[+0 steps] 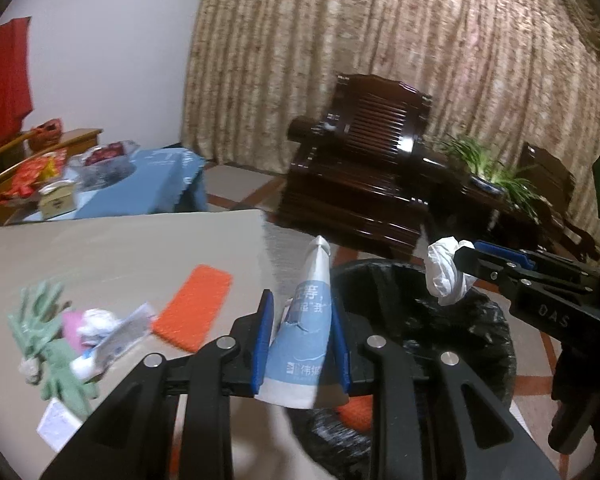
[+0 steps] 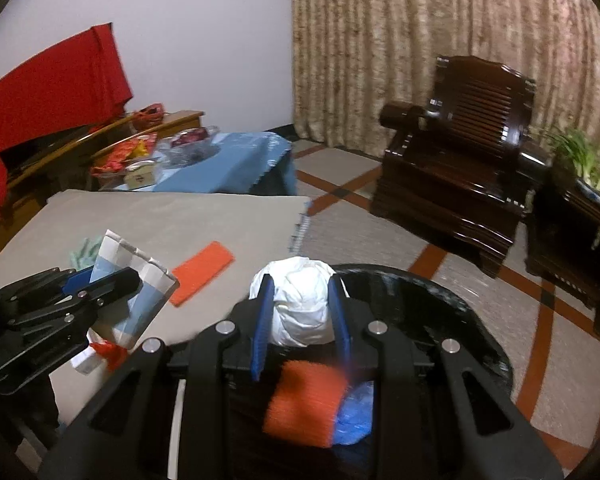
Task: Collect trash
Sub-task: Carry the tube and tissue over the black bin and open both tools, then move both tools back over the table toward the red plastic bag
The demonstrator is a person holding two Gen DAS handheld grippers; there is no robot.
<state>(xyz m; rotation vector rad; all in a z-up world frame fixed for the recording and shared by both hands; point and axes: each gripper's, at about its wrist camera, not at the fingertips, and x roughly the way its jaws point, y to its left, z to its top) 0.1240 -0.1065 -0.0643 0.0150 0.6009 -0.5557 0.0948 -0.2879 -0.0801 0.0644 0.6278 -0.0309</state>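
Observation:
My left gripper (image 1: 302, 344) is shut on a flattened blue-and-white paper cup (image 1: 304, 320), held at the edge of the table beside the black-lined trash bin (image 1: 480, 344). My right gripper (image 2: 302, 320) is shut on a crumpled white paper ball (image 2: 300, 304), held over the bin (image 2: 460, 320). The ball also shows in the left wrist view (image 1: 446, 272), and the cup in the right wrist view (image 2: 134, 280). Inside the bin lie an orange sponge-like piece (image 2: 304, 400) and a blue wrapper (image 2: 354, 416).
On the beige table (image 1: 120, 248) lie an orange rectangular pad (image 1: 194, 308), a green glove (image 1: 48, 344), pink and white wrappers (image 1: 100, 332) and a white paper (image 1: 58, 424). A dark wooden armchair (image 1: 364, 172), a potted plant (image 1: 488, 168) and a blue-clothed table (image 1: 148, 184) stand beyond.

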